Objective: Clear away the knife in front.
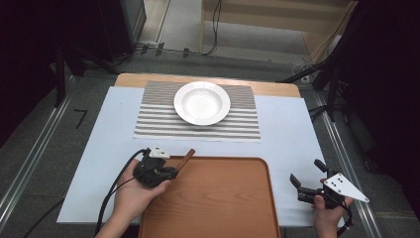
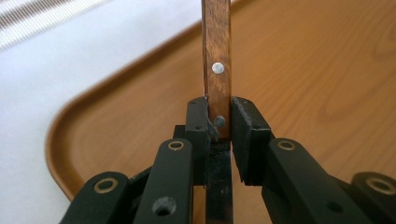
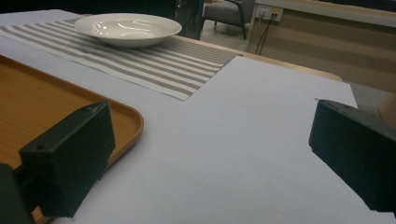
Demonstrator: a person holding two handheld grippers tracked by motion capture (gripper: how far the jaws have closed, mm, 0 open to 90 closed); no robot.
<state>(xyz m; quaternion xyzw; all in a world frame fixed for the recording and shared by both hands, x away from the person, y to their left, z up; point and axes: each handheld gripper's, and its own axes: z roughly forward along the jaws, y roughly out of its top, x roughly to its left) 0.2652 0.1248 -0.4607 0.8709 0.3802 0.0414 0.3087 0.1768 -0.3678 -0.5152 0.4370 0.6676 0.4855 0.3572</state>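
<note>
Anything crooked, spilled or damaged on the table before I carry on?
Nothing stands out. The white plate sits whole and unsoiled on the striped placemat, which lies flat. The left gripper is clamped on a wooden handle over the tray. The right gripper hangs open beside it.

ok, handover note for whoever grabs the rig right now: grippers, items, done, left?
Left gripper: shut on the brown wooden riveted handle of a utensil, held over the near left corner of the orange-brown wooden tray; its working end is hidden.
Right gripper: open, holding nothing, over the white table cover right of the tray.
White round deep plate: empty, on the striped placemat.
Done: utensil gripped.
Left: probably set it down by the plate or on the tray; destination unclear.
</note>
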